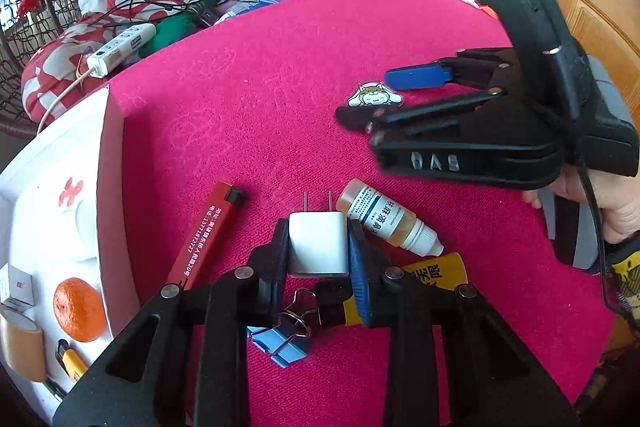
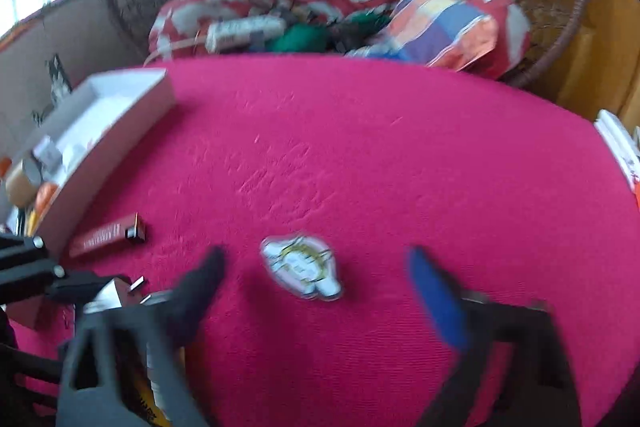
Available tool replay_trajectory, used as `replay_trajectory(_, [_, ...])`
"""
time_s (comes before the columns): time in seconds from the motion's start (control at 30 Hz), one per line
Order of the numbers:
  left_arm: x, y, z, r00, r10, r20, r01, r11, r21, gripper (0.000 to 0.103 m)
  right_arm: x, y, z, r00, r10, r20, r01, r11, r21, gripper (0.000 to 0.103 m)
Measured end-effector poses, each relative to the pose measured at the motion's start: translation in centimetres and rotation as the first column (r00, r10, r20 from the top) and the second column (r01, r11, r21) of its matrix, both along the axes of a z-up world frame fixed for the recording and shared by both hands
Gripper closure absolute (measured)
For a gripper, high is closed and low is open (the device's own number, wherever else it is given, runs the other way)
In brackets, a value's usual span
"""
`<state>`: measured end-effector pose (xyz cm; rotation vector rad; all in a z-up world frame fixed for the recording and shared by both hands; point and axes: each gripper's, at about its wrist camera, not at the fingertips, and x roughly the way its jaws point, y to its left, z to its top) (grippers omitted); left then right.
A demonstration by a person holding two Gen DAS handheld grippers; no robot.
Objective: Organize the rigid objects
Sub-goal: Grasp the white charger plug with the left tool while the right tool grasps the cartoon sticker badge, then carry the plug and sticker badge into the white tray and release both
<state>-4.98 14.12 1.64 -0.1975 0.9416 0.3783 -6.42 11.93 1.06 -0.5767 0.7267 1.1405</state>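
Observation:
My left gripper is shut on a white plug adapter, prongs pointing away, just above the pink cloth. Around it lie a red flat stick, a small dropper bottle, a yellow card and a blue binder clip. My right gripper is open, its fingers on either side of a cartoon cat sticker, also seen in the left wrist view. The right wrist view is blurred.
A white box at the left holds an orange, a tape roll, a yellow lighter and a small carton. Cushions, a power strip and a wicker chair stand behind the table. A white box lies at the far right.

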Motion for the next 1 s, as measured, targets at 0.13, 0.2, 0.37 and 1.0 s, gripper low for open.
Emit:
replay_trajectory(0.13, [-0.3, -0.2, 0.1, 1.0, -0.003, 0.011, 0.003, 1.0, 0.008, 0.076, 0.3, -1.0, 0.2, 1.0, -0.003, -0.031, 0.004, 0.999, 0.032, 0.068])
replay_trajectory(0.2, [-0.6, -0.3, 0.5, 1.0, 0.003, 0.025, -0.003, 1.0, 0.01, 0.076, 0.6, -2.1, 0.9, 0.999, -0.029, -0.042, 0.032, 0.996, 0.081, 0.068])
replay_trajectory(0.37, [-1.3, -0.6, 1.8, 0.997, 0.026, 0.066, -0.028, 0.999, 0.032, 0.076, 0.5, -5.0, 3.3, 0.994, -0.064, -0.087, 0.082, 0.973, 0.214, 0.068])
replay_trajectory(1.0, [-9.2, -3.7, 14.3, 0.854, 0.106, 0.509, -0.232, 0.954, 0.19, 0.076, -5.3, -13.8, 15.3, 0.998, -0.057, 0.013, 0.034, 0.745, 0.666, 0.068])
